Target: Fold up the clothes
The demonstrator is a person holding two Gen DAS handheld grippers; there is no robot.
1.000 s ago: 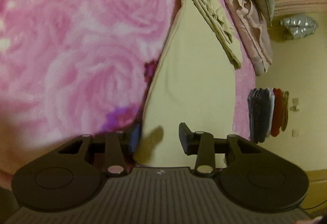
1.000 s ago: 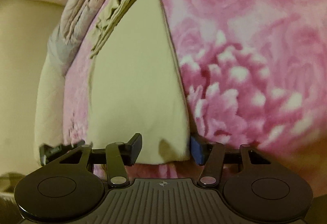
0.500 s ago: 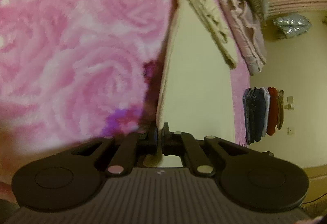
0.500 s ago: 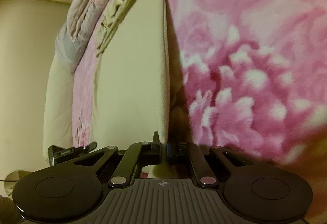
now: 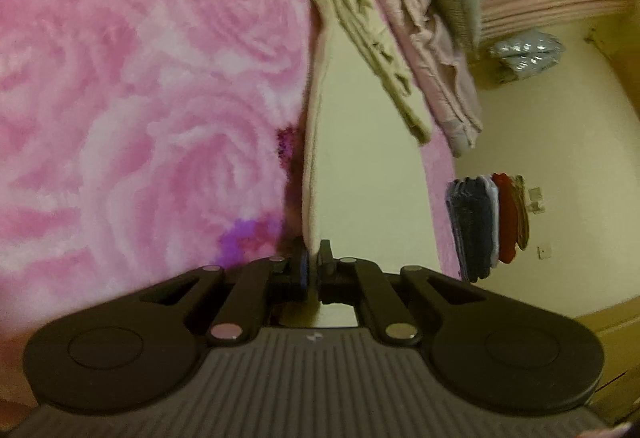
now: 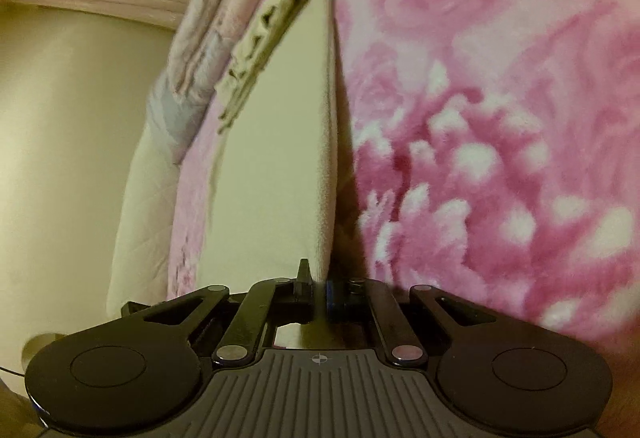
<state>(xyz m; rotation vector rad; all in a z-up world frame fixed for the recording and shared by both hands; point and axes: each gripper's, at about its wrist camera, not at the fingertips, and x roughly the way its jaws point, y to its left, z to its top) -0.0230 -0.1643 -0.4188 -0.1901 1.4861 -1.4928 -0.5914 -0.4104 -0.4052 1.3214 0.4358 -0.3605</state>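
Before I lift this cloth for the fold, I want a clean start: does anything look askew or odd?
Nothing stands out. The pale yellow garment lies flat on the pink rose-print blanket, both grippers shut on its near corners, left, right.

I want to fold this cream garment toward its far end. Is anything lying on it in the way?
Yes. A crumpled beige cloth lies along the cream garment's far edge, beside stacked pink bedding.

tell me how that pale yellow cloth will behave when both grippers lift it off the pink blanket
The pale yellow cloth is probably floppy: its pinched edge already curls up thin at the left gripper and right gripper. Likely light, so it should sag between them. The fuzzy pink blanket may drag on it slightly.
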